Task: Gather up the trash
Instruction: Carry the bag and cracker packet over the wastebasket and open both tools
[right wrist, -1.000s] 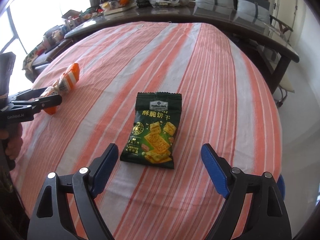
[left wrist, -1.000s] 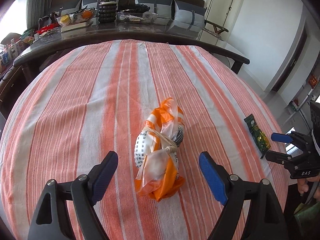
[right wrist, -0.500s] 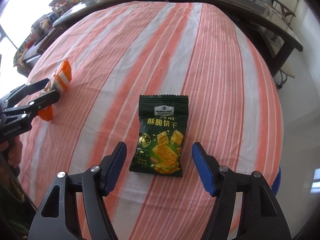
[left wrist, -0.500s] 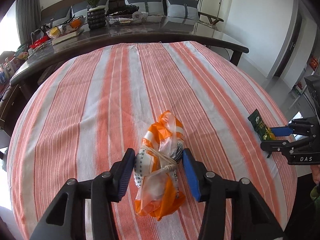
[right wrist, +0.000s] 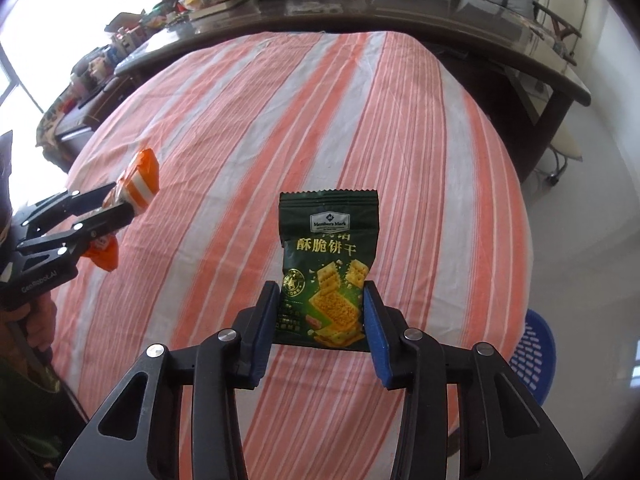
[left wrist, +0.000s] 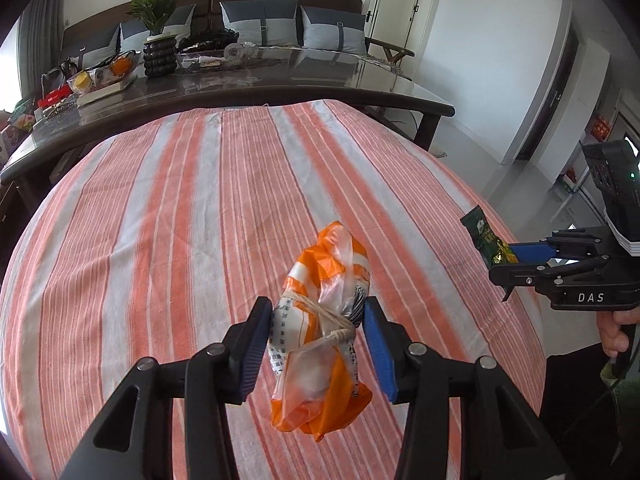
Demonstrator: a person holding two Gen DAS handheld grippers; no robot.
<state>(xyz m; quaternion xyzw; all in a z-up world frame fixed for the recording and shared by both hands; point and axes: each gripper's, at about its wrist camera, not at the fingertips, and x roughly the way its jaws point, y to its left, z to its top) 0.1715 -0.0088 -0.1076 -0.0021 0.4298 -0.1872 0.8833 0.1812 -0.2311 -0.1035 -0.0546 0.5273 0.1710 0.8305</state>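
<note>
We have the left tool (left wrist: 318, 338) closed on the string-tied waist of a soft, crinkly orange-and-white plastic bag bundle (left wrist: 322, 340) and the right tool (right wrist: 322, 316) pinching the lower sides of a light, slippery dark green foil cracker packet (right wrist: 328, 268), both seemingly lifted just above the striped tabletop (left wrist: 168, 220).

Ahead of my fingers the striped orange-and-white cloth (left wrist: 180, 208) runs up to a dark glossy table (left wrist: 304, 84) crowded with a potted plant (left wrist: 158, 46) and a fruit bowl (left wrist: 100, 74). Beyond it I see a brown sofa (left wrist: 256, 0) with grey cushions, white walls, pale floor; daylight floods from the left window (right wrist: 16, 40). A blue basket (right wrist: 534, 354) sits right of my fingers.
</note>
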